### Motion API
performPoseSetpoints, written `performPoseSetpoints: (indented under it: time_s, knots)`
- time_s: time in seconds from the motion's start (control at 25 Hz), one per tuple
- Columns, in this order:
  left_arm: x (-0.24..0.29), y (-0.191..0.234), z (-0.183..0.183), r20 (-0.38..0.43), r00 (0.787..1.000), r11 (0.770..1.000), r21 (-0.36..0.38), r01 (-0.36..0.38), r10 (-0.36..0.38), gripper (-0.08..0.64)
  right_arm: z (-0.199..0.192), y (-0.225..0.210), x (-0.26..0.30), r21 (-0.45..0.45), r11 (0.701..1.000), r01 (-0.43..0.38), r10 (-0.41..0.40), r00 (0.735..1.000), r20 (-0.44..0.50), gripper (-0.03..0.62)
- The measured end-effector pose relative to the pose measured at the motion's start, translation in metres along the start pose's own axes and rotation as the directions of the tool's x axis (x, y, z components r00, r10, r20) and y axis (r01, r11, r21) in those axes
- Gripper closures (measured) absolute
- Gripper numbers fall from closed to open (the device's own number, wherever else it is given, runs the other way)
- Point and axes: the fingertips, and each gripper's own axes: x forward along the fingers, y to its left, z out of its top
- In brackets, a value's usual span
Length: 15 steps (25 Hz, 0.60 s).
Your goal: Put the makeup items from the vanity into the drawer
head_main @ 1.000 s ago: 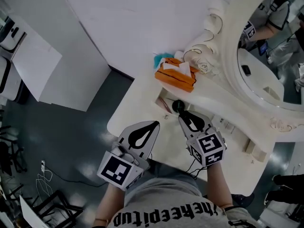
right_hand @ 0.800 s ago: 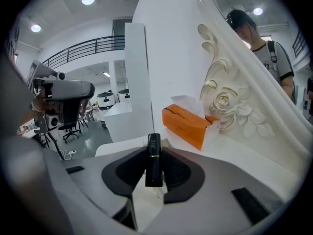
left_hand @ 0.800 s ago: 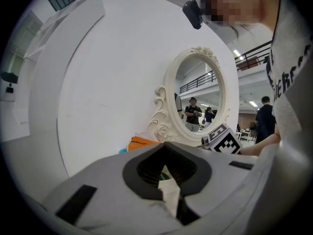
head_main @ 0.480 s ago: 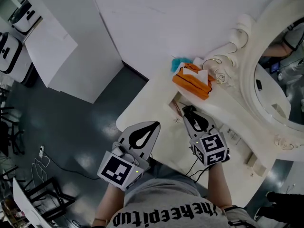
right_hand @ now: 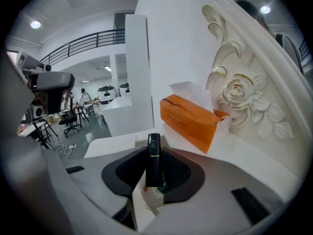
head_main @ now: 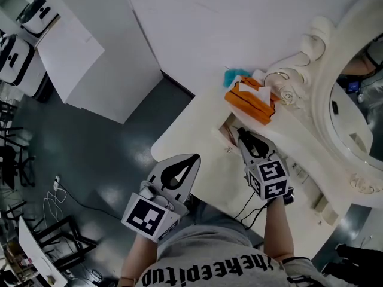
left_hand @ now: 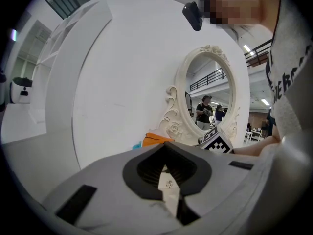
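My right gripper [head_main: 243, 135] [right_hand: 153, 150] is shut on a black lipstick tube [right_hand: 153, 160] that stands upright between its pads. In the head view it hangs over the open drawer [head_main: 225, 135] set in the white vanity top [head_main: 191, 133]; a thin reddish item lies inside the drawer. My left gripper [head_main: 193, 158] [left_hand: 165, 149] is shut with nothing in it. It is held off the vanity's front edge, to the left of the right gripper.
An orange tissue box [head_main: 254, 100] [right_hand: 193, 120] stands just beyond the drawer, with a teal item [head_main: 232, 76] behind it. The carved white mirror frame [head_main: 311, 76] rises at the right. Grey floor [head_main: 90, 160] and a white block [head_main: 90, 64] lie to the left.
The head view has swung, so the vanity sits further right and up. My right gripper has kept the lipstick and stayed by the drawer. My left gripper has hardly moved.
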Motion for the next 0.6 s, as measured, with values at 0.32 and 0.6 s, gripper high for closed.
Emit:
performPoseSetpoints:
  time_s: [0.32,0.6]
  knots:
    - [-0.001,0.000,-0.001,0.016,1.000,1.000,0.019,-0.009,0.008,0.537,-0.009,-0.004,0.009,0.002,1.000,0.004,-0.004,0.999,-0.037,0.472]
    - [-0.005,-0.001,-0.002,0.010,1.000,1.000,0.000,-0.019,0.019,0.537,-0.014,-0.002,0.011,0.001,1.000,0.005,-0.005,0.999,-0.048,0.469]
